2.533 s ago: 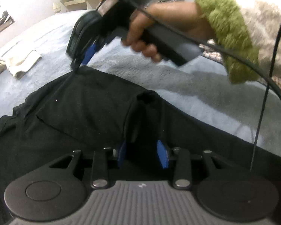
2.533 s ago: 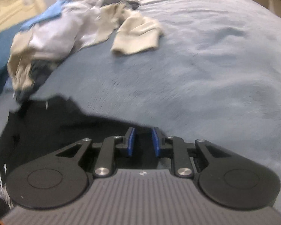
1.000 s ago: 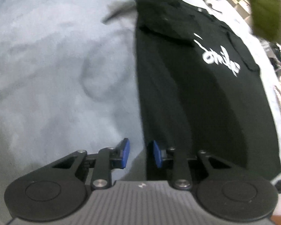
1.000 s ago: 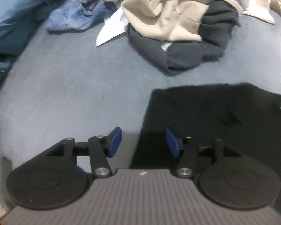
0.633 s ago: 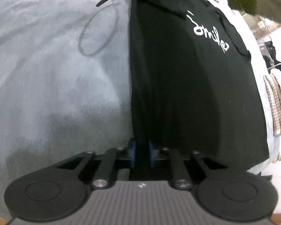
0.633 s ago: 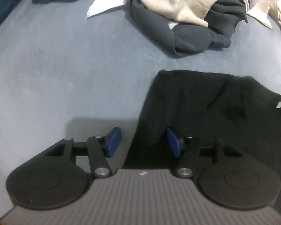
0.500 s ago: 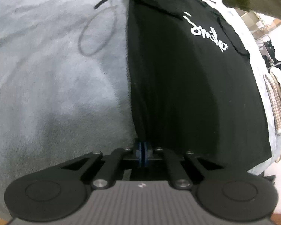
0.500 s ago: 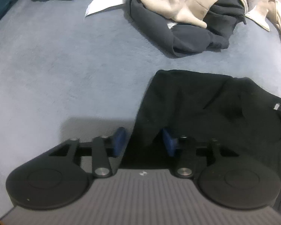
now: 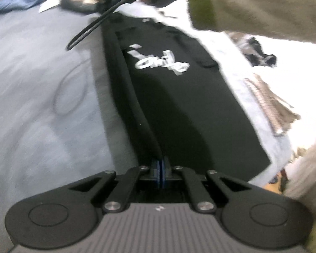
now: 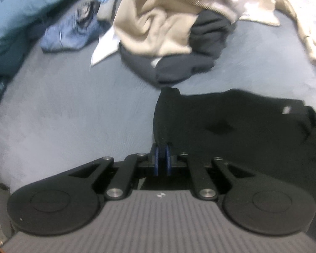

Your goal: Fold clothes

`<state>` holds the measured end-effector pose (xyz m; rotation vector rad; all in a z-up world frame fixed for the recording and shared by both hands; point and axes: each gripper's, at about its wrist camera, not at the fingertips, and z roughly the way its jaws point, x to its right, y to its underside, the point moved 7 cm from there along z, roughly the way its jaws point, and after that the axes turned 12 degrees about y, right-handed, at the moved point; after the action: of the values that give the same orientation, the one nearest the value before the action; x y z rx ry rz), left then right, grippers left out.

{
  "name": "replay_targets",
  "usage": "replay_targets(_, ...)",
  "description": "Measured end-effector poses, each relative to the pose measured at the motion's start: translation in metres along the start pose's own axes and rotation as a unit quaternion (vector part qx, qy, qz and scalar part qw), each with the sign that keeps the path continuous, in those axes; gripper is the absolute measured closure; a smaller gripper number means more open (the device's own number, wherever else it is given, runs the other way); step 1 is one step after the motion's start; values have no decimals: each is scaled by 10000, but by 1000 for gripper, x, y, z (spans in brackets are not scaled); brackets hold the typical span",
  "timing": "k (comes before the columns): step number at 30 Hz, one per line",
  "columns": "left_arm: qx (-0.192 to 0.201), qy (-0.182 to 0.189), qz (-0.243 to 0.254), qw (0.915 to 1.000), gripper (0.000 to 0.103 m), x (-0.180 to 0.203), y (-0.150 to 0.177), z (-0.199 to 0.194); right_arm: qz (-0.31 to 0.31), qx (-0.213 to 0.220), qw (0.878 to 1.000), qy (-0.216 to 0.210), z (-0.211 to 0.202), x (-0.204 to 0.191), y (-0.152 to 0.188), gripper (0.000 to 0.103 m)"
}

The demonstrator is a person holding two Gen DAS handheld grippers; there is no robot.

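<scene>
Shirt spread flat on bed, stretching ahead of both tongs | left gripper pinched on side edge | right gripper pinched on edge near sleeve

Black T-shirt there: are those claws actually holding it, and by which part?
Yes. The left claw and right claw are both shut on the black T-shirt, each pinching its long side edge at opposite ends.
</scene>
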<state>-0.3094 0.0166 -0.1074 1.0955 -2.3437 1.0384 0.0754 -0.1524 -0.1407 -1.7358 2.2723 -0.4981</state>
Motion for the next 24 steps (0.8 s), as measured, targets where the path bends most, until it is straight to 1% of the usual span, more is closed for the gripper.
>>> replay_targets(6,-31,422,325,9986,101,48,-23,26,284,259,9991,-162,-20,58,-4,98)
replay_targets(11,-47,633,523,9966,101,87,-45,61,611,446,9969,-195,-34,124,-2,98)
replay_targets(17,-156,753,727,9944,101,136,-65,113,888,560,9944,-156,-39,206,7,98)
replay_targets(24,-295,785,764,9935,101,183,-87,188,1016,481,9935,-195,-21,289,12,98)
